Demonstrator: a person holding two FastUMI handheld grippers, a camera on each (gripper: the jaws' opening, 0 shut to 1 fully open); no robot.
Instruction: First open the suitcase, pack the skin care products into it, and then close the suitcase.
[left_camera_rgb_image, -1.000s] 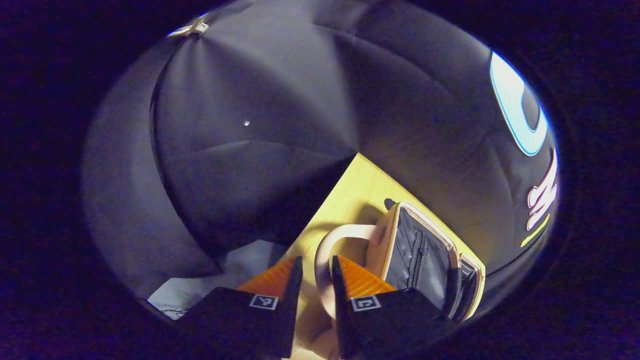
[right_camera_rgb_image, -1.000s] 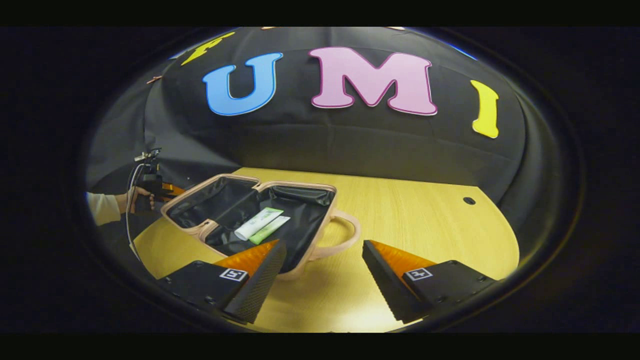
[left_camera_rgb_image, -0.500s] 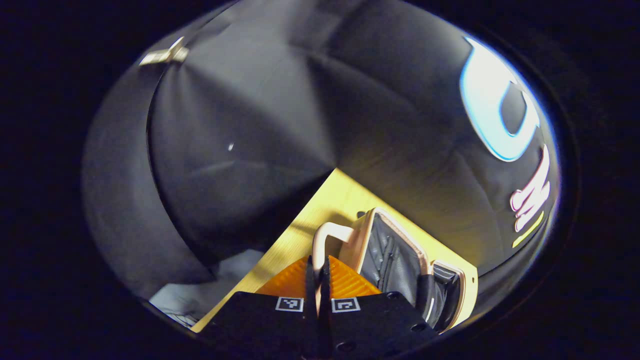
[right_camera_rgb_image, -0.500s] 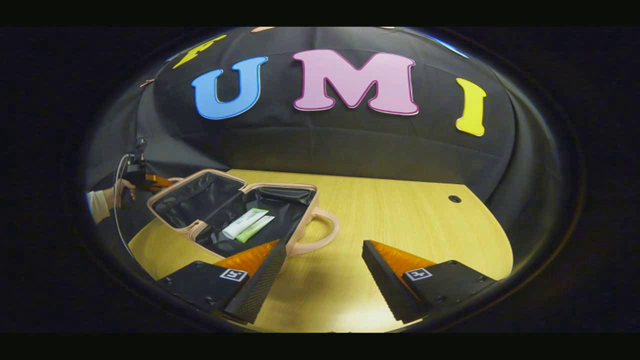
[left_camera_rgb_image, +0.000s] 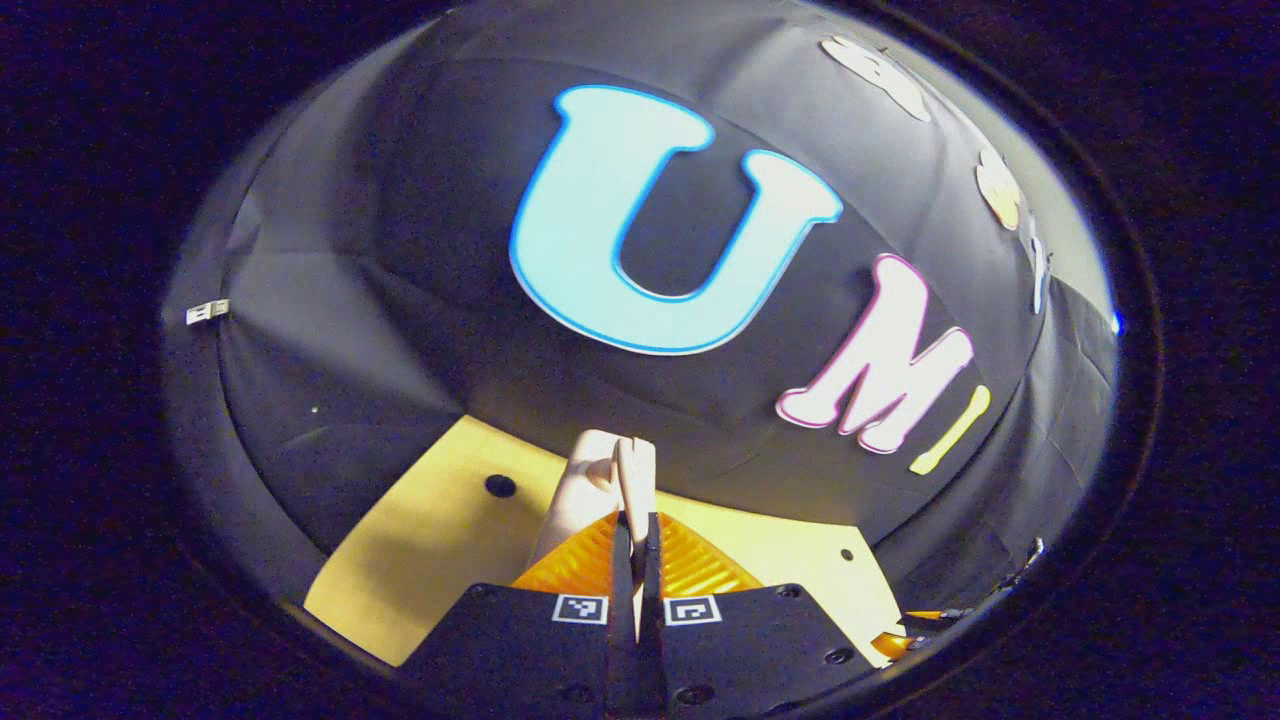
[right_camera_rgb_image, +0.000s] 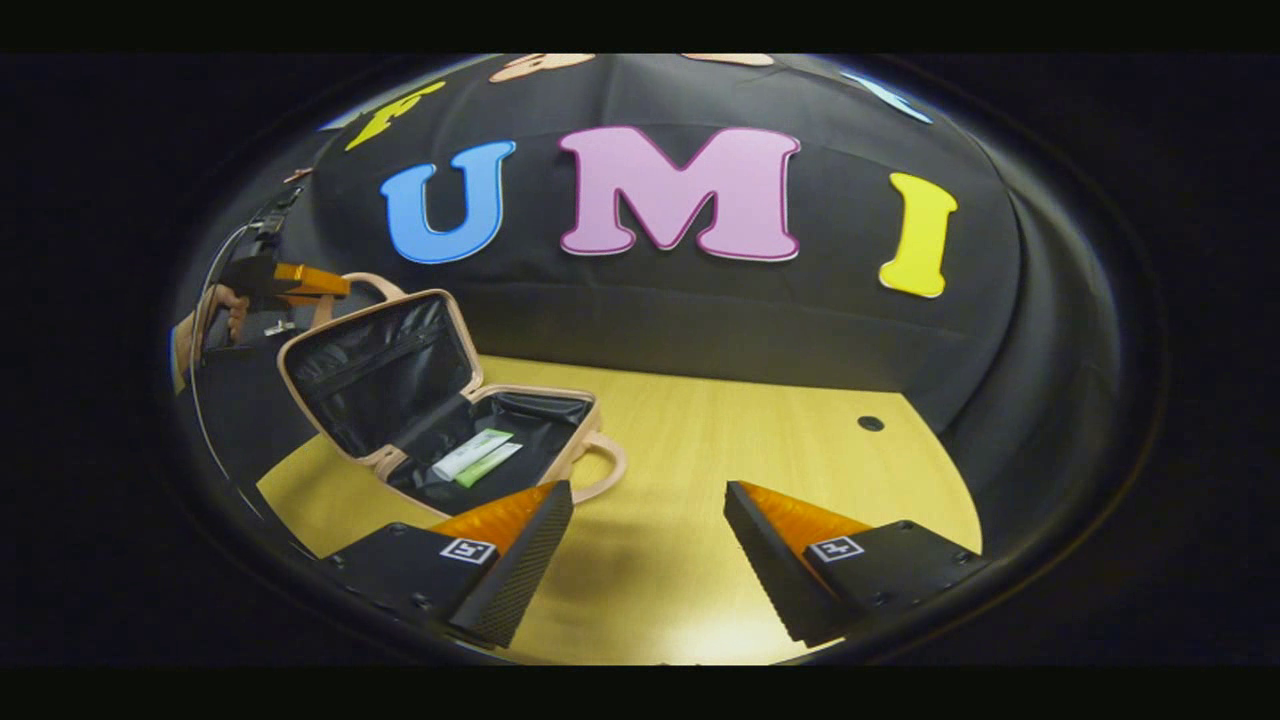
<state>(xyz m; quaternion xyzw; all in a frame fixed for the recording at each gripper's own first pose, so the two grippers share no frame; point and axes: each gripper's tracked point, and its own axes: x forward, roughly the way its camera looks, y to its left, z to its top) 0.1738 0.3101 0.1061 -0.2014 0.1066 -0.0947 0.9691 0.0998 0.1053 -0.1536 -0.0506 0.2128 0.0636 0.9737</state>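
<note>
A pale pink suitcase (right_camera_rgb_image: 572, 440) with black lining lies open on the wooden table (right_camera_rgb_image: 760, 450). Its lid (right_camera_rgb_image: 375, 365) stands raised at a steep tilt. A white tube (right_camera_rgb_image: 470, 453) and a green tube (right_camera_rgb_image: 490, 465) lie side by side in the lower half. In the right gripper view, a hand (right_camera_rgb_image: 195, 330) holds my left gripper (right_camera_rgb_image: 340, 285) at the lid's top handle (right_camera_rgb_image: 378, 284). In the left gripper view, the left gripper (left_camera_rgb_image: 636, 520) is shut on that pink handle (left_camera_rgb_image: 625, 465). My right gripper (right_camera_rgb_image: 645, 500) hangs open over the table, right of the suitcase, holding nothing.
The suitcase's other handle (right_camera_rgb_image: 610, 470) rests on the table beside the lower half. A small round hole (right_camera_rgb_image: 870, 423) sits in the tabletop at the far right. The black cloth wall runs close behind the table.
The left gripper closed on the lid's handle and swung the lid up from lying flat to a steep tilt. The right gripper stayed open and shifted a little.
</note>
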